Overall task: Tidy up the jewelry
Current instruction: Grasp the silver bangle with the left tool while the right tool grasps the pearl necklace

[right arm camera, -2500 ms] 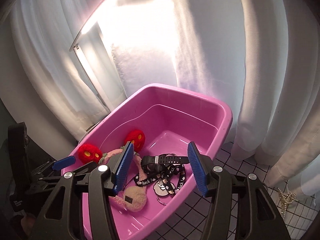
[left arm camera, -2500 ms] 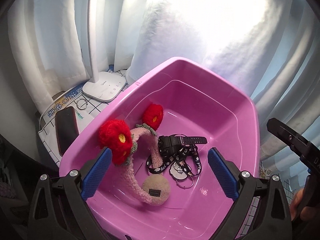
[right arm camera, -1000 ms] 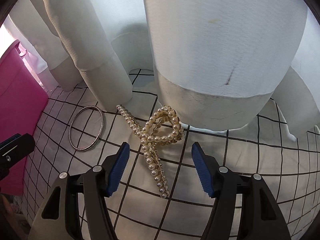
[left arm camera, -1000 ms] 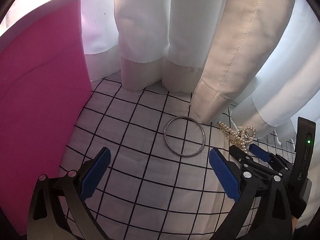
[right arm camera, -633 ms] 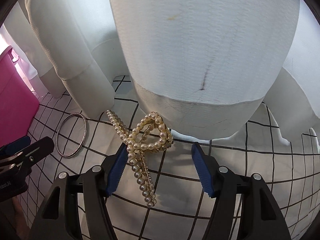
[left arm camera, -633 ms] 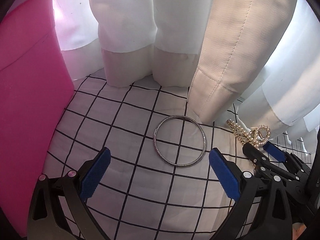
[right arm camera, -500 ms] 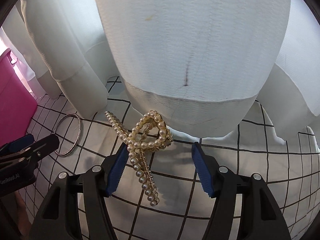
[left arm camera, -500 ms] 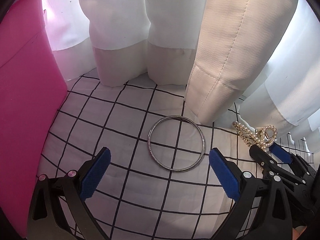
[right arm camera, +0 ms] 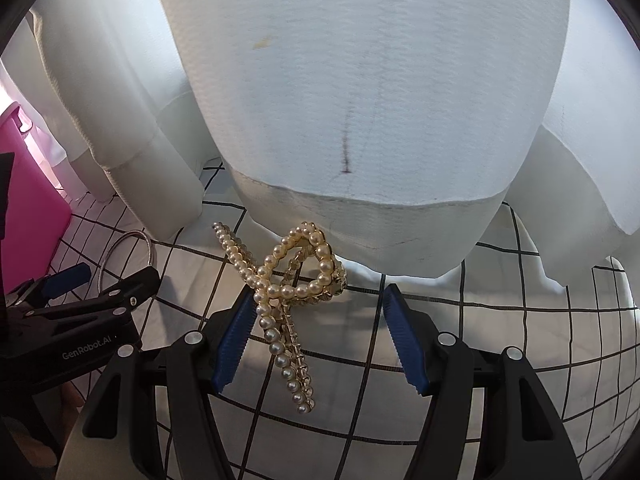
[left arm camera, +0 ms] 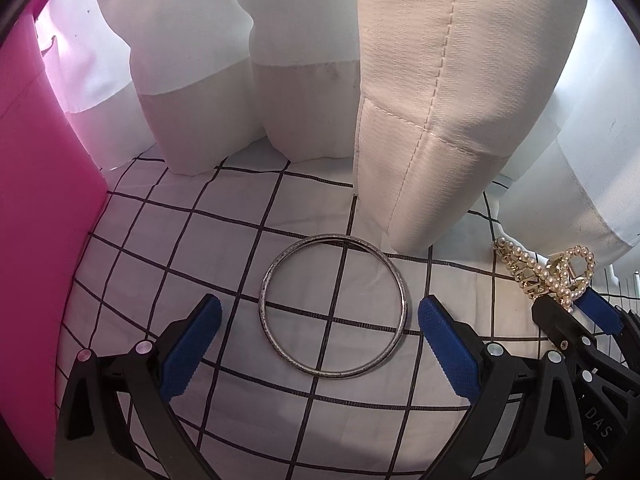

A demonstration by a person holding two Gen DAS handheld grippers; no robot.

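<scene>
Blue-padded tongs [left arm camera: 320, 344] apparently low, straddling bangle [left arm camera: 333, 307]

Both the left gripper [left arm camera: 320, 336] and right gripper [right arm camera: 318, 334] point steeply downward, jaws spread wide, gripping nothing.

white curtains [left arm camera: 304, 80] hang onto a grid-patterned cloth [left arm camera: 224, 248] — folds touching it.

Checked cloth [left arm camera: 168, 240] carries bangle [left arm camera: 332, 308], pearl clip [right arm camera: 280, 292], pink bin [left arm camera: 36, 200].
</scene>
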